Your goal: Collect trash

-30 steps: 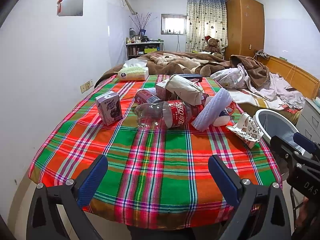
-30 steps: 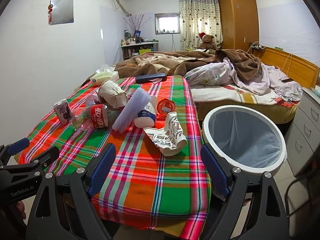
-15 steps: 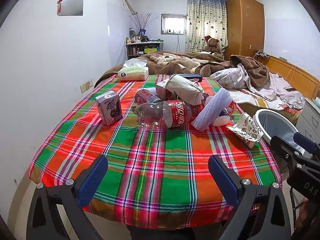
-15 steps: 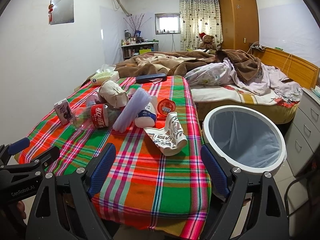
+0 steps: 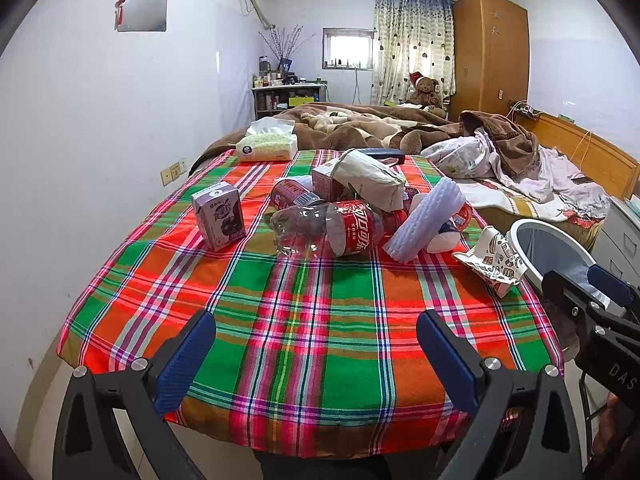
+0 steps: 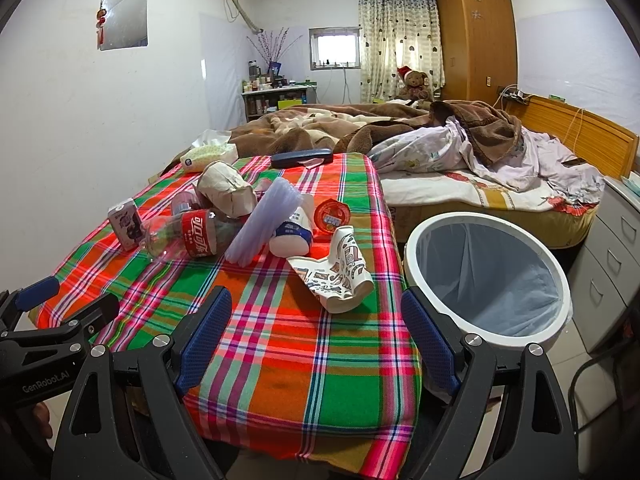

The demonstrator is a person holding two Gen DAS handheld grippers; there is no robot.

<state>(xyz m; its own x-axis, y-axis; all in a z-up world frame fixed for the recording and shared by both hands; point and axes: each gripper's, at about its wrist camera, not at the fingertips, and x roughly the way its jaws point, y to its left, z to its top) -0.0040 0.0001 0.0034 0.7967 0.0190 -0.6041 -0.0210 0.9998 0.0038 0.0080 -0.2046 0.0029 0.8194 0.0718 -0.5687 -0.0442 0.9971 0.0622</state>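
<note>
Trash lies in a heap on the plaid table [image 5: 304, 320]: a purple drink carton [image 5: 219, 216], a crushed cola bottle [image 5: 332, 228], a red can [image 5: 294, 196], a paper bag [image 5: 370, 184], a white foam sleeve [image 5: 424, 220] and a crumpled patterned paper cup [image 5: 494, 262] [image 6: 340, 272]. A white bin [image 6: 488, 276] with a blue liner stands right of the table. My left gripper [image 5: 316, 340] is open over the table's near edge. My right gripper [image 6: 316, 320] is open near the paper cup, beside the bin.
A tissue pack [image 5: 267, 145] and a dark case [image 6: 302, 157] lie at the table's far end. An unmade bed [image 6: 440, 148] stands behind. A white drawer unit [image 6: 612, 248] is right of the bin. A wall runs along the left.
</note>
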